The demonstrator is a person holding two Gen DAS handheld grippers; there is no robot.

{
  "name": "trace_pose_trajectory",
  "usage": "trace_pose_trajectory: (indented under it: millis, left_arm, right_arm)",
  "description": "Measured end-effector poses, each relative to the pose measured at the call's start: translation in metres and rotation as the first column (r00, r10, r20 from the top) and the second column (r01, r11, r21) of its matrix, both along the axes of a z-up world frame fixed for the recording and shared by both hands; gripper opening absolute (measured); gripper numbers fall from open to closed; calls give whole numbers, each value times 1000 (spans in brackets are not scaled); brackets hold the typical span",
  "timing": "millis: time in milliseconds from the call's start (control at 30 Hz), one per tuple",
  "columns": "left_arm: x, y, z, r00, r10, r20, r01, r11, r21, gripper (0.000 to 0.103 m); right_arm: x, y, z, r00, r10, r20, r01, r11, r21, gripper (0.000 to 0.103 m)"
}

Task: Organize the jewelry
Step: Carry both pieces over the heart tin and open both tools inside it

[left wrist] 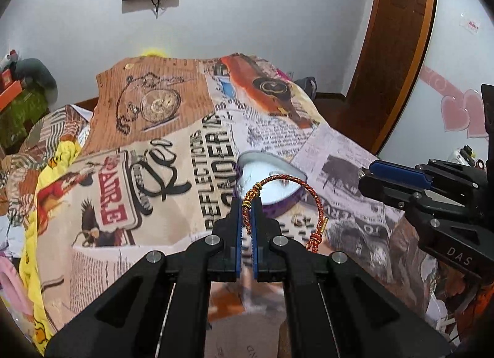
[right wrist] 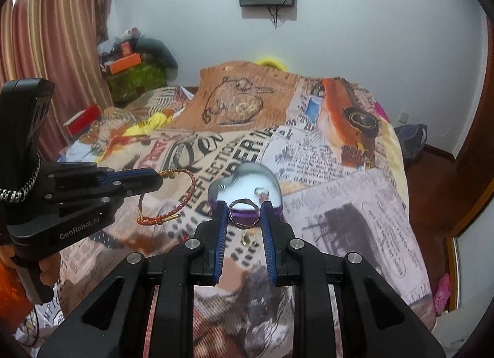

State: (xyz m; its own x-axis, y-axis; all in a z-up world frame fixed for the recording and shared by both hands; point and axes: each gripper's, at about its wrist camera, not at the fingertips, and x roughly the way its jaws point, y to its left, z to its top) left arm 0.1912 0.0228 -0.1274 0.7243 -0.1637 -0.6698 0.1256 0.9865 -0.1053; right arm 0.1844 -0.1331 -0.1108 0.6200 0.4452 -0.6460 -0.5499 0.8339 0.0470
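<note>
Lying between bracelet (left wrist: 304,191) and ring (right wrist: 243,214): heart-shaped box (right wrist: 247,185).

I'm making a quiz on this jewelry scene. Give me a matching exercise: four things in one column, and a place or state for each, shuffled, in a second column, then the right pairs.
Things:
1. braided bracelet
2. silver ring
3. heart-shaped box
4. small gold piece

Places or states:
A. lies loose on the printed bedspread, near the box
B. pinched in the left gripper, its loop hanging free
C. sits open on the bedspread, purple-walled
D. held between the pads of the right gripper

Pairs: 1-B, 2-D, 3-C, 4-A
</note>
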Motion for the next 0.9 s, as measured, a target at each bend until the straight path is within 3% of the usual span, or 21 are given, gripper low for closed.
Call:
trace_pose_trajectory:
  millis: [267,900]
  left_arm:
    - [26,-4,0,1000,0,10,0,1000,8,3]
    - [85,-13,-41,998,0,-67,3,999,47,3]
  right_arm:
    - [19,-1,0,1000,-12,10,12,1000,20,20]
    - [59,6,-23,999,-4,-50,5,1000,26,20]
